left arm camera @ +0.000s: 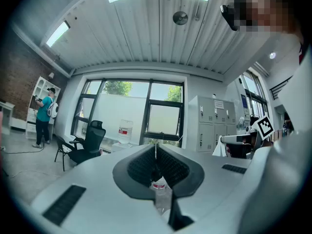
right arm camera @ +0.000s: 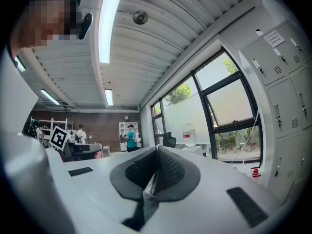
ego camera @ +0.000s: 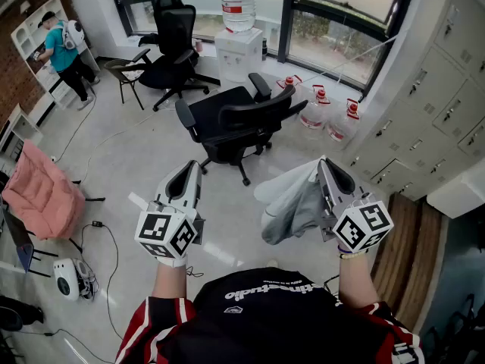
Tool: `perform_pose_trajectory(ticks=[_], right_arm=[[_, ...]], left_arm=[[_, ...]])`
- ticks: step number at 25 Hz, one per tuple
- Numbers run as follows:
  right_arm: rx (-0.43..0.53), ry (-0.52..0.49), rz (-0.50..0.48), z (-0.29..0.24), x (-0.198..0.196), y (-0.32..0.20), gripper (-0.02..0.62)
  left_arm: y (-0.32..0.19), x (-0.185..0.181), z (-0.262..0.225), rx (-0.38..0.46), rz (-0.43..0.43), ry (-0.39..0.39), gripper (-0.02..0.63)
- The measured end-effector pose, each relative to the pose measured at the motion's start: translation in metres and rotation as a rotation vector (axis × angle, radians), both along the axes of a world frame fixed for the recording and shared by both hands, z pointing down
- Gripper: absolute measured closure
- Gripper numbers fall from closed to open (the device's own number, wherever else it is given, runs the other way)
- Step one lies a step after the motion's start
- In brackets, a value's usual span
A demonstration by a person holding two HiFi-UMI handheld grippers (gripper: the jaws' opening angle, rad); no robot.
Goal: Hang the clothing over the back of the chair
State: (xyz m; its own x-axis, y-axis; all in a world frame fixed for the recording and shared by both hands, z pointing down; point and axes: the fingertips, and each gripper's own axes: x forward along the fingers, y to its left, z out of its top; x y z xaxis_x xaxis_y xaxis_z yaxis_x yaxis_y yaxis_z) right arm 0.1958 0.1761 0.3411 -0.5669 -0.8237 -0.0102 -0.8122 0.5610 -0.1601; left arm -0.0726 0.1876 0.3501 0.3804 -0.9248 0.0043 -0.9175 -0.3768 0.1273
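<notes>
Pale glossy office floor (ego camera: 129, 150) under tall windows (ego camera: 333, 44), grey metal lockers (ego camera: 447, 89) along the right wall, a black mesh swivel chair (ego camera: 235, 120) standing mid-room. Noted: the right gripper (ego camera: 323, 165) has its jaws clamped on a crumpled light grey garment (ego camera: 292, 203), held in the air well apart from the chair; the left gripper (ego camera: 195, 167) has its jaws pressed together on nothing. Garment's kind unreadable, its right edge hidden behind the gripper; only a thin grey strip shows in the right gripper view.
</notes>
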Motion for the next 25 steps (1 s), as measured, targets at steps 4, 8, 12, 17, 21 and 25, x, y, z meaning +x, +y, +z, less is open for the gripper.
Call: perform_pose_trajectory(ticks=[4, 8, 12, 17, 21, 25], right_arm=[[-0.001, 0.005, 0.018, 0.002, 0.003, -0.001, 0.577], [-0.005, 0.000, 0.024, 0.002, 0.004, -0.004, 0.577], [-0.008, -0.002, 0.024, 0.002, 0.001, -0.006, 0.577], [-0.003, -0.014, 0.026, 0.002, -0.001, -0.005, 0.577], [-0.008, -0.033, 0.020, 0.003, -0.003, -0.002, 0.577], [0.005, -0.011, 0.031, 0.001, -0.008, 0.001, 0.577]], left_arm=[[0.002, 0.001, 0.000, 0.010, -0.016, -0.030, 0.580], [0.002, 0.000, -0.002, 0.013, -0.025, -0.030, 0.580], [0.001, -0.004, -0.002, 0.012, -0.029, -0.030, 0.580], [0.002, -0.007, 0.001, 0.005, -0.023, -0.018, 0.580], [0.005, -0.011, 0.004, 0.002, -0.018, -0.016, 0.580], [0.008, -0.018, 0.003, 0.003, -0.016, -0.013, 0.580]])
